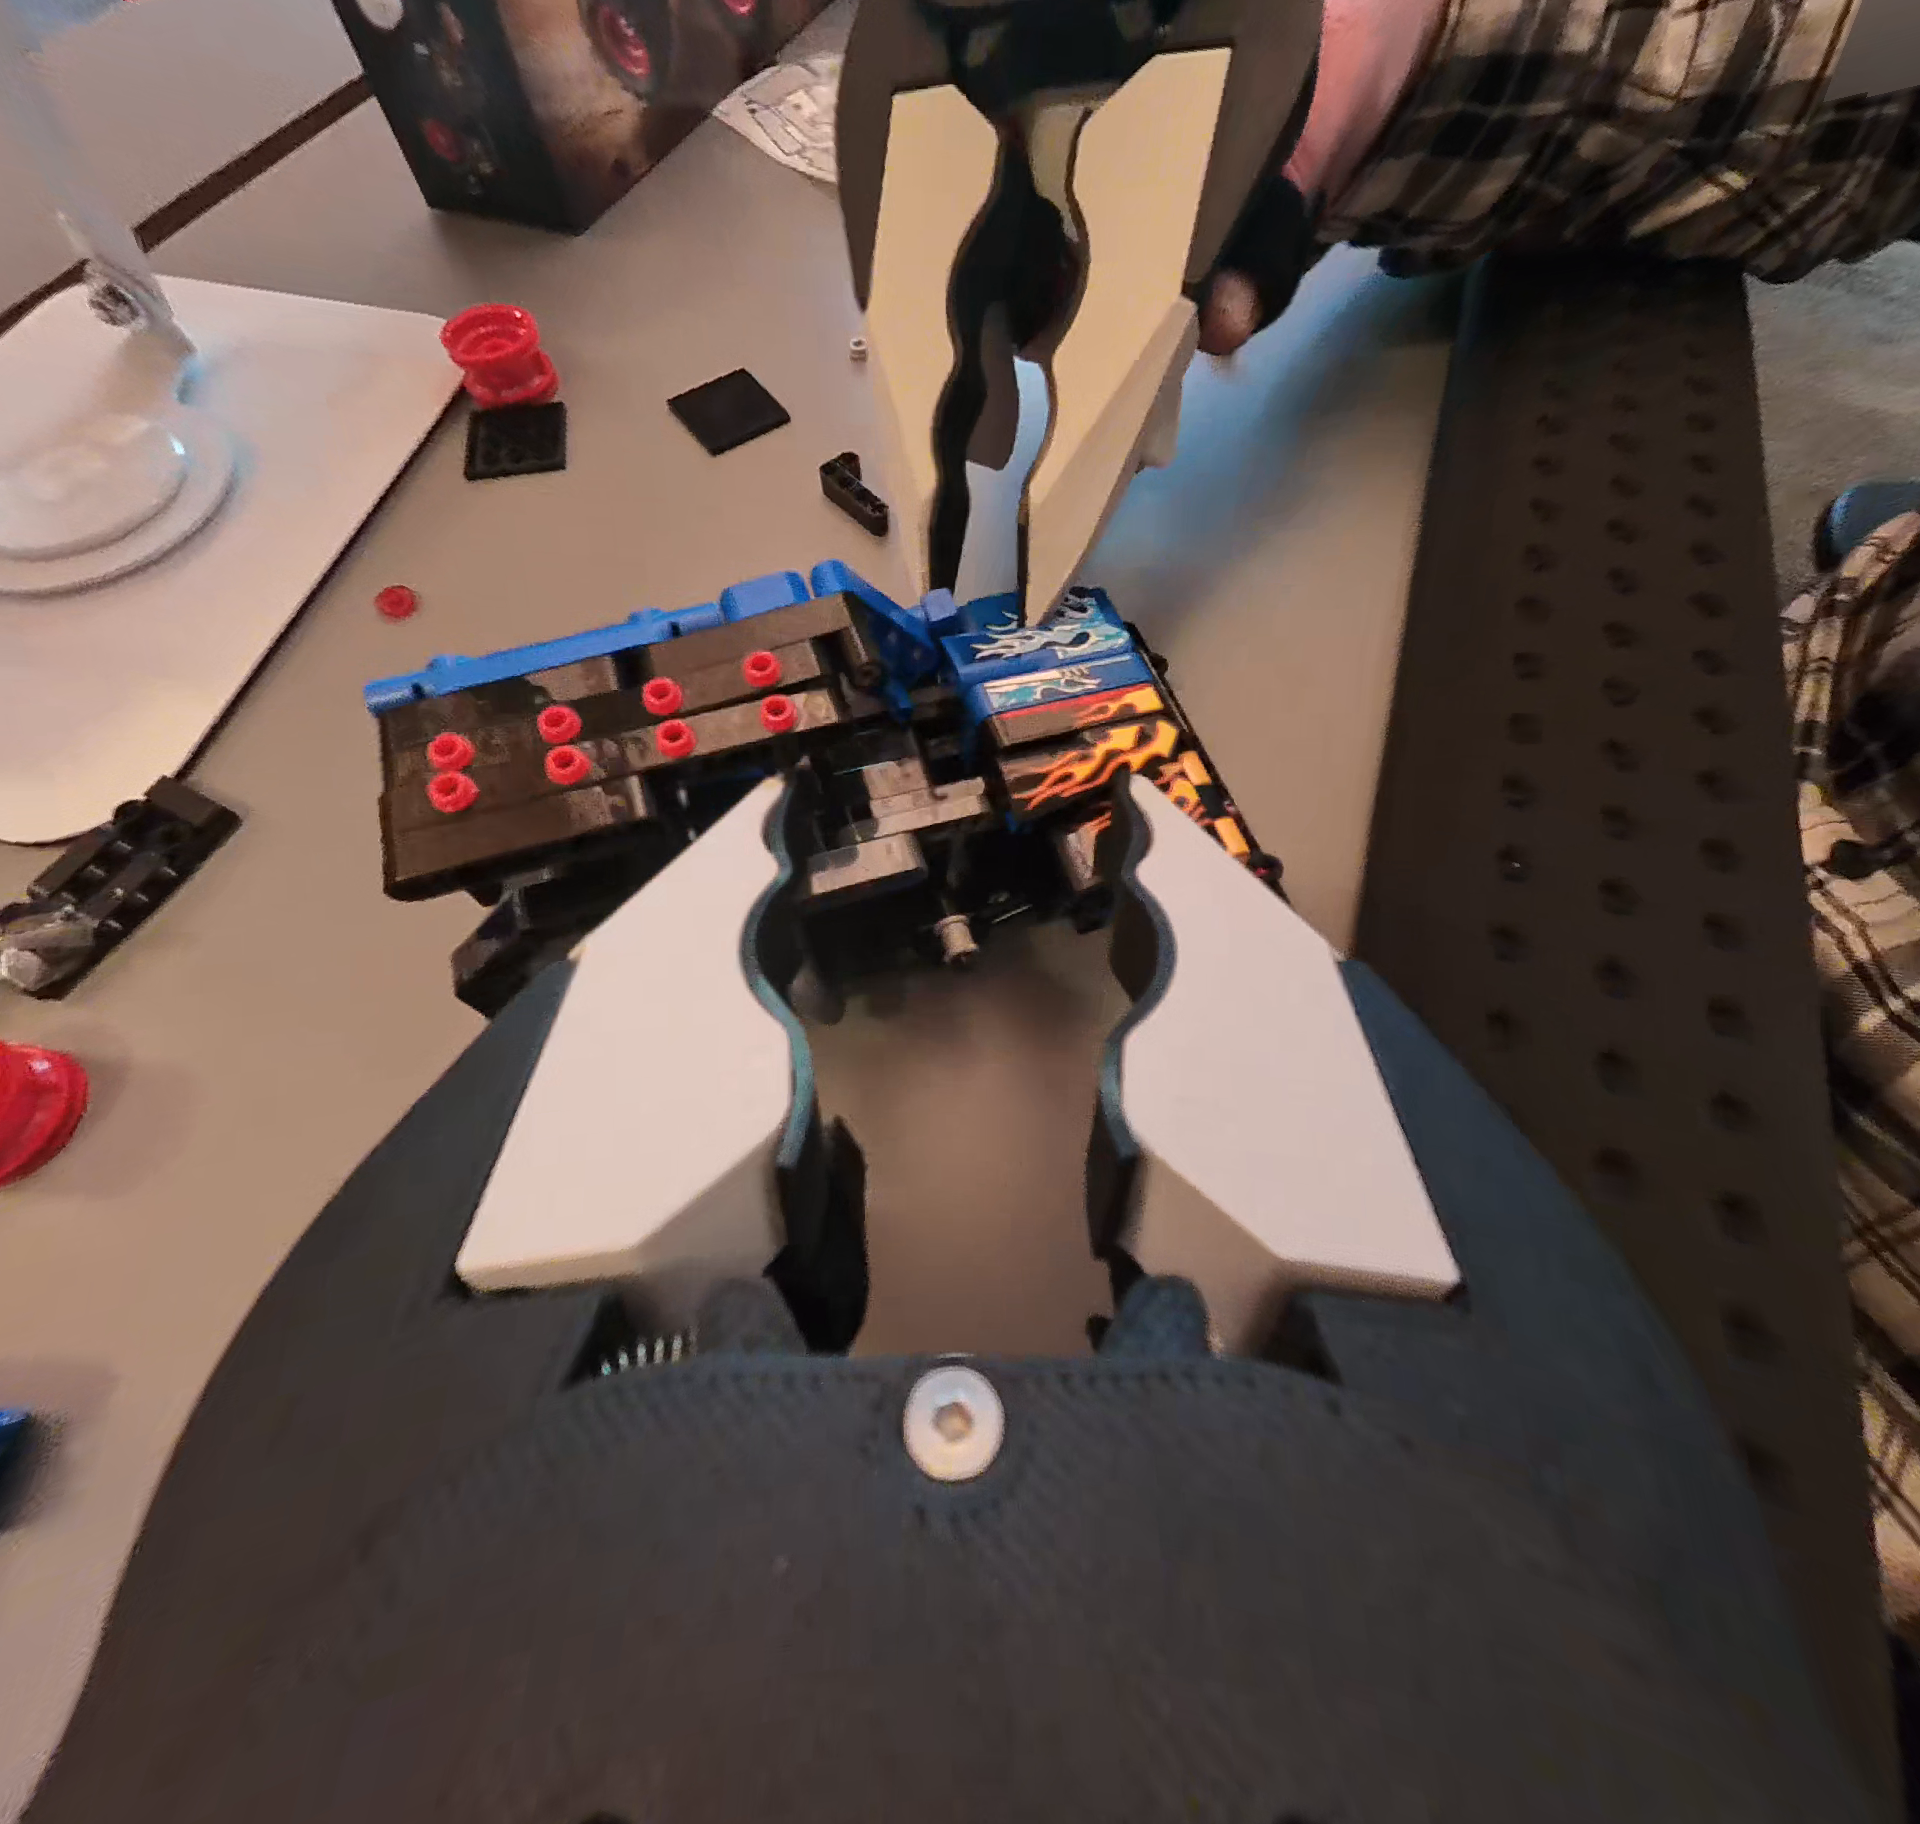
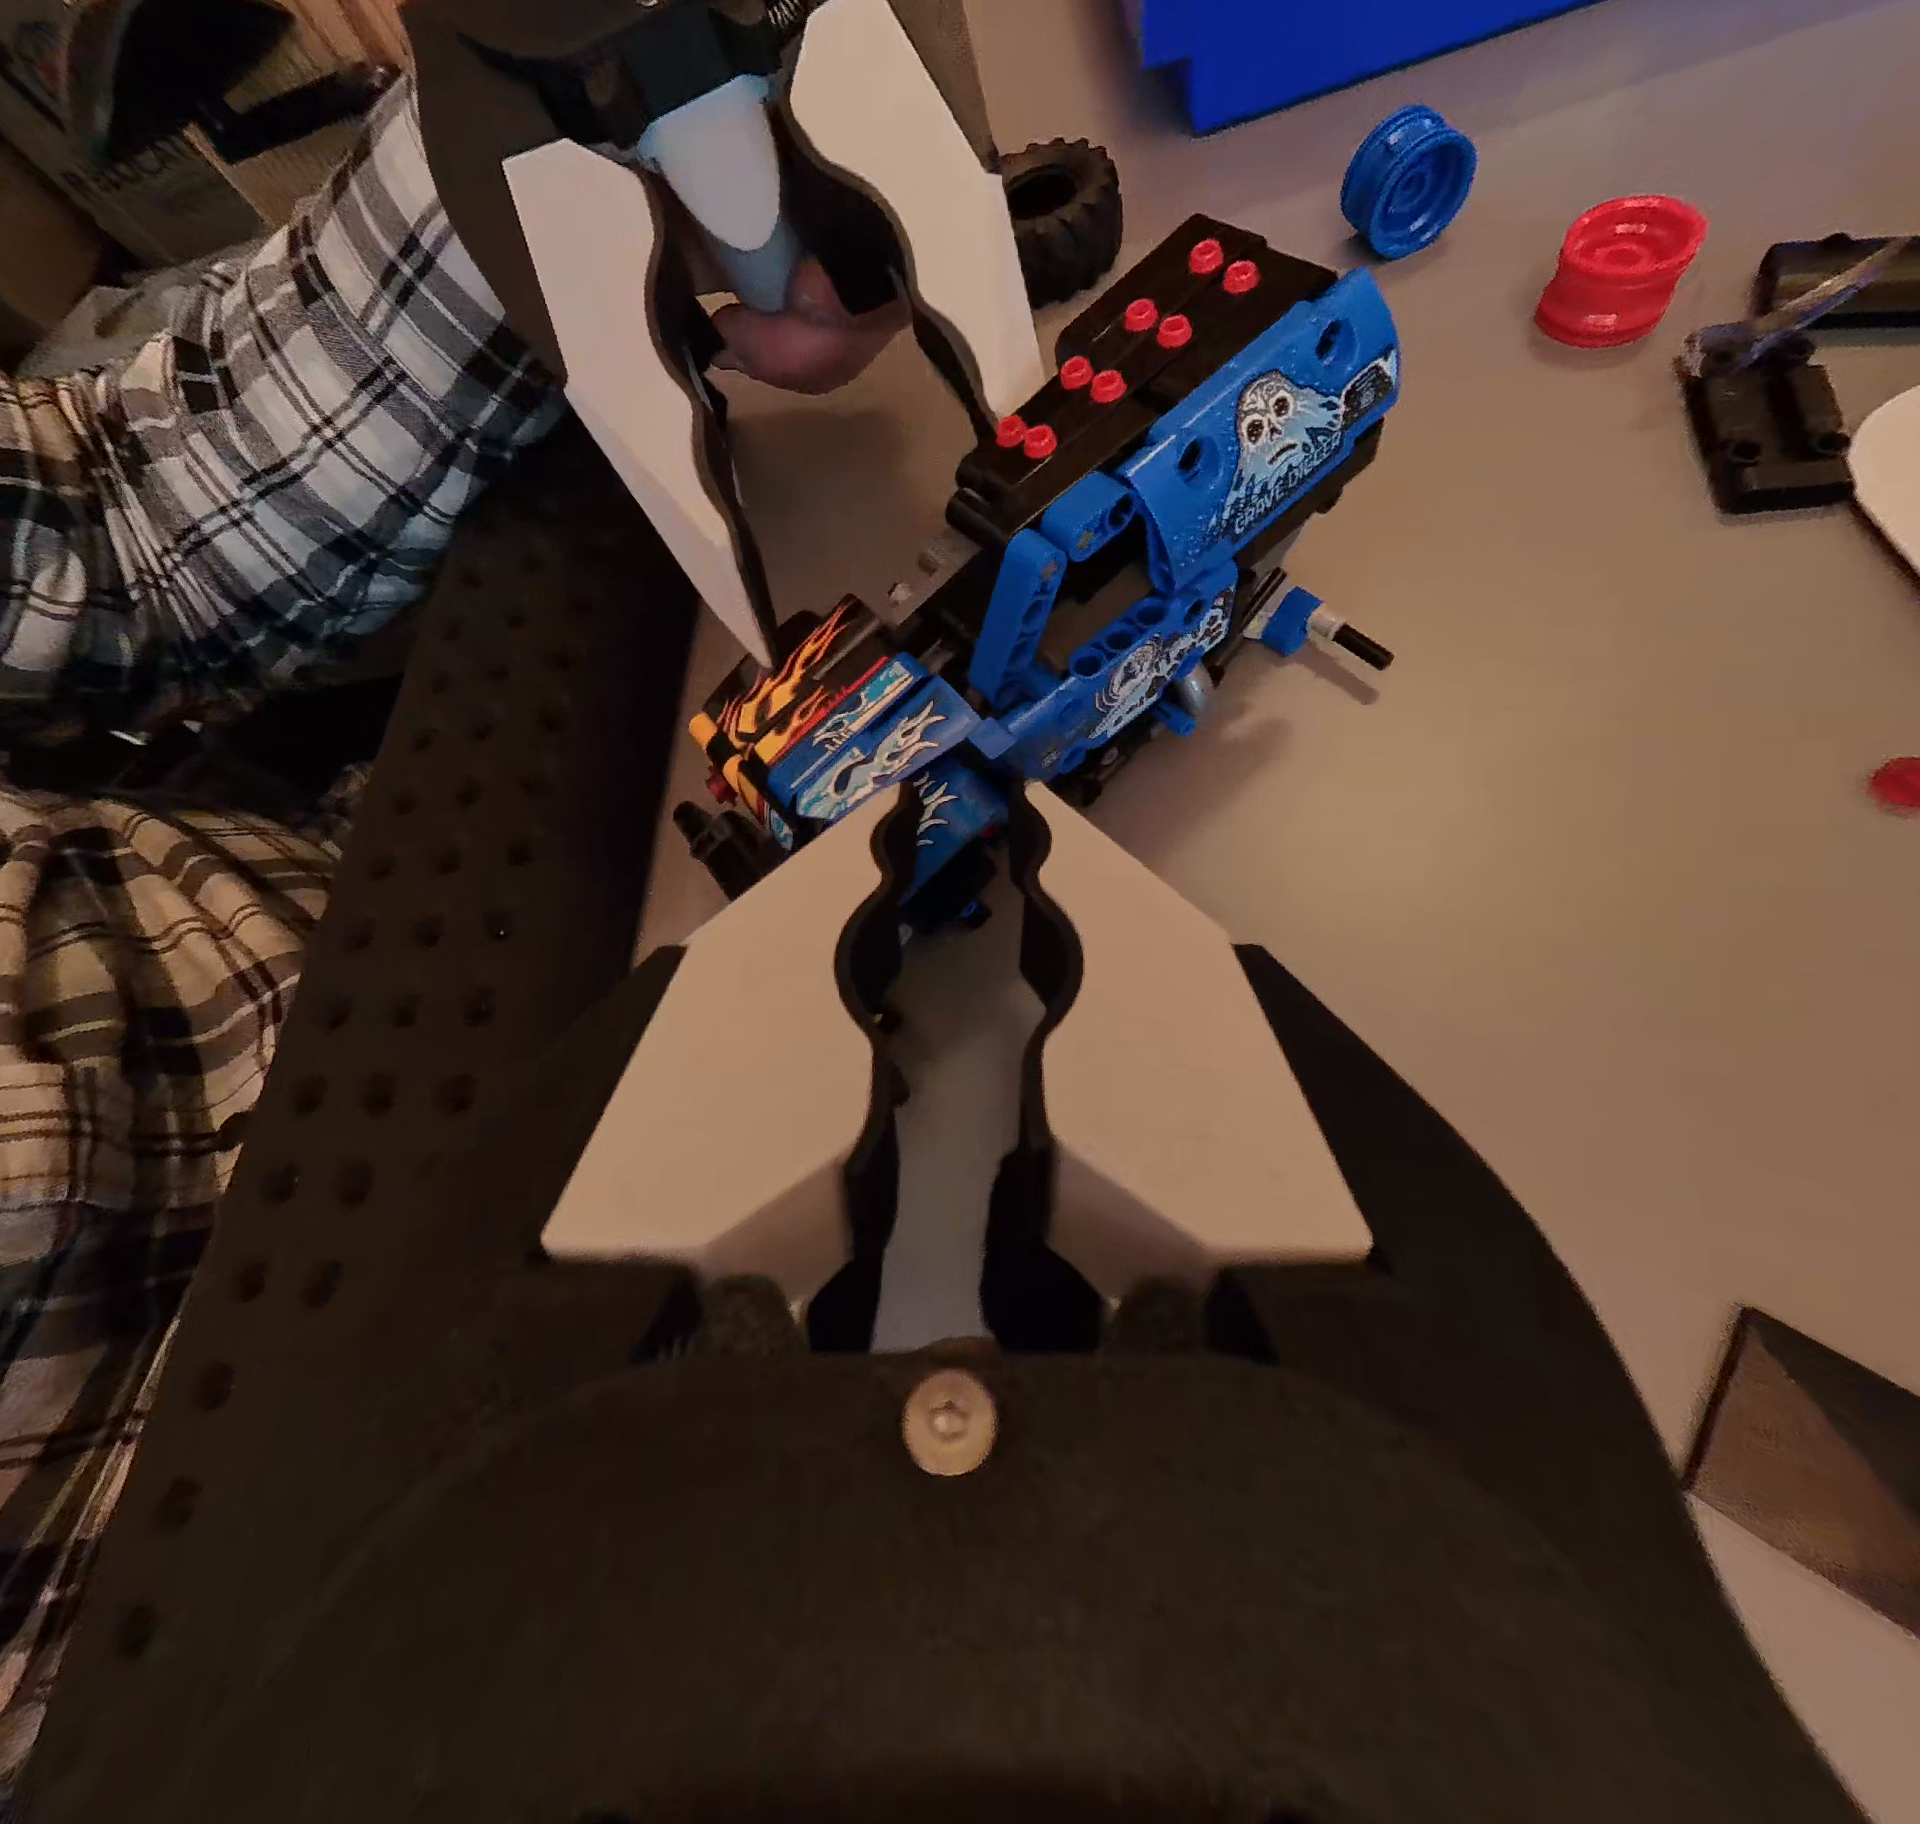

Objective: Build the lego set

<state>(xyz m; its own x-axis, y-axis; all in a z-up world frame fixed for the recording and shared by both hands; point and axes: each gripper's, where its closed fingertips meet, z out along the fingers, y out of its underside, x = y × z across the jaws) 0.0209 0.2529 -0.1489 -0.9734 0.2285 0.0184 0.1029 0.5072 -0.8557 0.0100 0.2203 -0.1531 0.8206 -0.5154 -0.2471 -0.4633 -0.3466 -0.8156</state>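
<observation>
1. The lego truck body (image 2: 1174,548) is blue and black, with red studs, orange-yellow flames and pale blue-white flames.
2. One wheel hub (image 2: 1408,179) is blue, another hub (image 2: 1621,268) red.
3. The tyre (image 2: 1065,216) is black.
4. The sleeve (image 1: 1621,81) is plaid in white, black and brown.
5. The table (image 2: 1455,943) is grey.
6. The left gripper (image 1: 956,808) and the right gripper (image 2: 951,818) have white fingers edged in black.
</observation>
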